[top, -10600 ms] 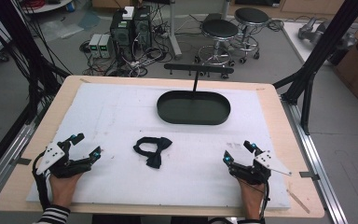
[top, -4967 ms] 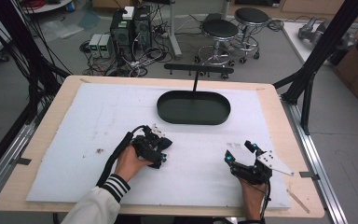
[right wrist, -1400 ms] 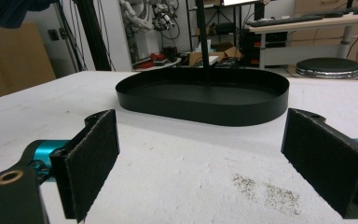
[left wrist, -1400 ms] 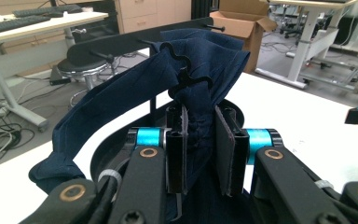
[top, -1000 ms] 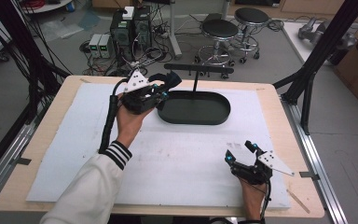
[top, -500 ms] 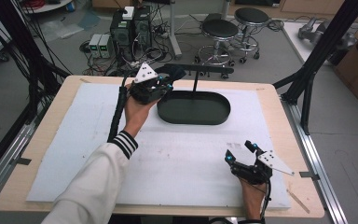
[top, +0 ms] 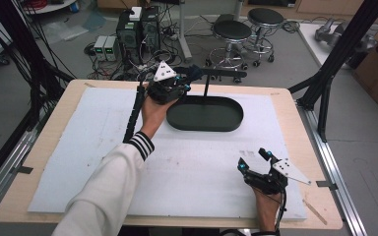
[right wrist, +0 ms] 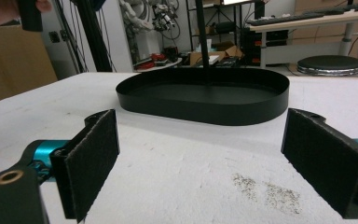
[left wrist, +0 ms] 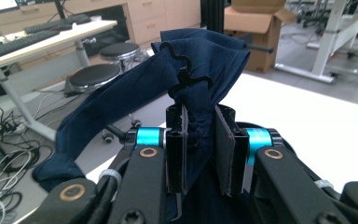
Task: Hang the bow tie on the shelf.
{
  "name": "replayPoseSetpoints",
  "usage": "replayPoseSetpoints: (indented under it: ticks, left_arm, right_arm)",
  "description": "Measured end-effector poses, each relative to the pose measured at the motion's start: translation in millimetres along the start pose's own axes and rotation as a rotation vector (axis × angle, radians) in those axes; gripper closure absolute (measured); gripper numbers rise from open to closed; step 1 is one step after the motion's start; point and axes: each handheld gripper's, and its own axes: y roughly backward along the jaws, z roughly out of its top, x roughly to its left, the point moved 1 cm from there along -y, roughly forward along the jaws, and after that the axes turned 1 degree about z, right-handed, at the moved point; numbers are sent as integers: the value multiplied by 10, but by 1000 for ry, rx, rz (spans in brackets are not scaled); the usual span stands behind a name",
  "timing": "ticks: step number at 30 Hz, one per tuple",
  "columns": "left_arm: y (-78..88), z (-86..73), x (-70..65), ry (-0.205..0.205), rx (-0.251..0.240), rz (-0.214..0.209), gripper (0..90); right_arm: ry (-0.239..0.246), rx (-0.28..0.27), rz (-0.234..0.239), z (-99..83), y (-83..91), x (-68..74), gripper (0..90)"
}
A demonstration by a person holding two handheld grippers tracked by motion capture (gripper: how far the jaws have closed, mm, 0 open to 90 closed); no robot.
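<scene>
Left hand-held gripper (left wrist: pixel 200 140): we pinch the navy cloth (left wrist: pixel 186 70) high beside the stand's crossbar (top: pixel 216 73) for hanging; right hand-held gripper (top: pixel 256 164) rests wide open.

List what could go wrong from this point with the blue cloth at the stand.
1. The left gripper pinches just a bunched fold of the dark blue cloth; the loose loop hanging to one side could snag or miss the stand's horizontal bar.
2. The cloth might slip off and drop beside the black oval tray, or over the table's far edge, which lies close.
3. Pushing against the thin upright post might tip the stand.
</scene>
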Motion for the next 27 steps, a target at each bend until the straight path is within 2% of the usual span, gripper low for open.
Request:
replayPoseSetpoints:
  ticks: [1,6,8,13,16,27]
  left_arm:
    - [-35,-30,5,-9,18,4,756]
    - [-66,-61,38,8,23,9,756]
    - [-95,-78,39,-8,37,9,756]
    - [-130,-79,44,-3,39,8,756]
    - [-146,-93,25,-21,56,6,756]
    - [-217,-150,6,-30,82,7,755]
  right_arm:
    - [-6,1,-2,0,2,2,102]
    - [-3,-3,0,1,1,-9,102]
    - [-9,-2,1,2,1,-7,102]
    - [-4,-2,-2,1,0,-7,102]
    - [-8,-2,-1,1,1,-7,102]
    - [-11,0,-3,1,6,-9,102]
